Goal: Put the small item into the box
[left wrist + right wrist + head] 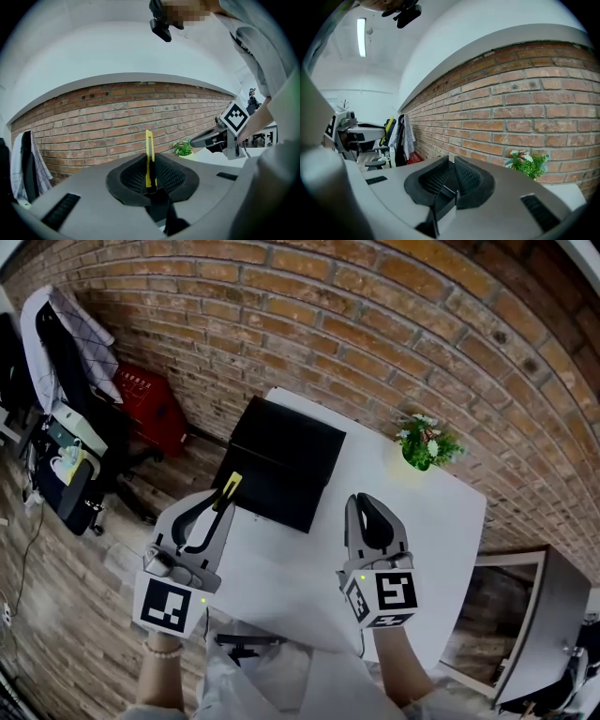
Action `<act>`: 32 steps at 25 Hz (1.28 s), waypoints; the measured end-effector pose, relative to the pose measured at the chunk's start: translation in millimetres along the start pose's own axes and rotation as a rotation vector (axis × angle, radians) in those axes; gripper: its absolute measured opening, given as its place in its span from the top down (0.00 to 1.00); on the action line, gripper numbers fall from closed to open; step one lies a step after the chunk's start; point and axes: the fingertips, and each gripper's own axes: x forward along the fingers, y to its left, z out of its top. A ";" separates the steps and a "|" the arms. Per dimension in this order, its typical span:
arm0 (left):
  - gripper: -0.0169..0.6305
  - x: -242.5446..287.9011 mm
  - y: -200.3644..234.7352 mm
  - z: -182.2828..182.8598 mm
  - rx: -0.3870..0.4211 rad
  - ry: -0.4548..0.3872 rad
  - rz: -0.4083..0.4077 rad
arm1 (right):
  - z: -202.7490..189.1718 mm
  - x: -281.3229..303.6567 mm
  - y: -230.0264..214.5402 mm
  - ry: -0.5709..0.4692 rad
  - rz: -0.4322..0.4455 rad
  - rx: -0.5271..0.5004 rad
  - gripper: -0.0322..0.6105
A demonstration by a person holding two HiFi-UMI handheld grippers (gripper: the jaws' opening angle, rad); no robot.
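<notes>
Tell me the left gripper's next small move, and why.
Probably ease the left gripper forward over the black box: it is shut on the yellow item, whose tip reaches only the box's near corner in the head view.

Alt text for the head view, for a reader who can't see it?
The left gripper holds a thin yellow item above a white table, near a black box. The right gripper hangs beside it, jaws together and empty. A small plant stands at the table's far edge by a brick wall.

Head view downward, gripper views share wall
</notes>
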 end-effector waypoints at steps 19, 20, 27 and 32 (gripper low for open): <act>0.87 105.1 -53.2 -151.5 0.540 0.430 -0.601 | -27.1 -30.2 -40.4 0.040 -0.141 0.069 0.85; 0.87 108.7 -56.2 -162.3 0.570 0.461 -0.635 | -29.2 -31.0 -41.9 0.044 -0.145 0.071 0.85; 0.87 125.6 -77.6 -222.0 0.693 0.635 -0.837 | -46.0 -36.1 -50.8 0.072 -0.181 0.099 0.85; 0.87 132.2 -86.0 -246.2 0.759 0.713 -0.917 | -58.0 -37.6 -55.9 0.089 -0.197 0.114 0.85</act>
